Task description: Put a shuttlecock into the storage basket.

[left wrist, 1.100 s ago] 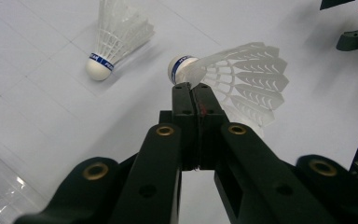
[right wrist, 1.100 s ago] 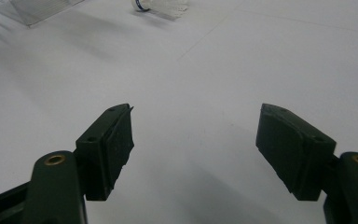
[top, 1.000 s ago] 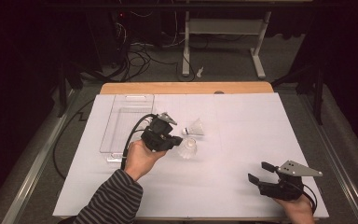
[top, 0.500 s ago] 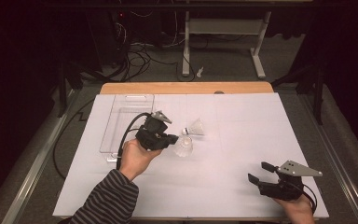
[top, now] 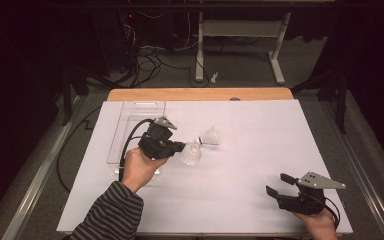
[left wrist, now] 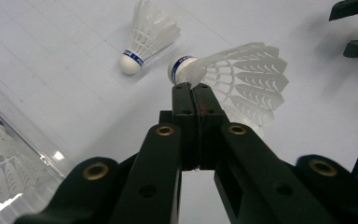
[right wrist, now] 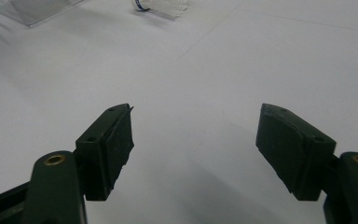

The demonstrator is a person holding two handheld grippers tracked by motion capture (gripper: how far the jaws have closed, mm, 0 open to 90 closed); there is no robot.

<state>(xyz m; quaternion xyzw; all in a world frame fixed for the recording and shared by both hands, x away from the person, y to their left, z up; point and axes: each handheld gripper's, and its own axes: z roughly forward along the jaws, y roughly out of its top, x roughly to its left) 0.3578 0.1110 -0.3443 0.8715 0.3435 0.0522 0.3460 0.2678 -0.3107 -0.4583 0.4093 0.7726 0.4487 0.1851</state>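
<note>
My left gripper (top: 181, 147) is shut on a white shuttlecock (top: 191, 156), pinching the feather skirt close to the cork. In the left gripper view the jaws meet at the tips (left wrist: 191, 89), and the held shuttlecock (left wrist: 244, 74) fans out to the right, just above the sheet. A second shuttlecock (top: 209, 136) (left wrist: 147, 35) lies on its side on the white sheet just beyond. Near the table's front right corner my right gripper (top: 282, 184) (right wrist: 196, 144) stands open with nothing between its jaws.
A clear plastic tray (top: 130, 131) sits left of the left hand, and another shuttlecock (left wrist: 0, 158) lies in it. White paper (top: 260, 150) covers the table. The left gripper's cable (top: 130, 140) loops over the tray. Table legs and cables stand on the floor beyond.
The left hand has shifted a little to the left, toward the tray, carrying the shuttlecock with it. The lying shuttlecock and the right gripper have stayed put.
</note>
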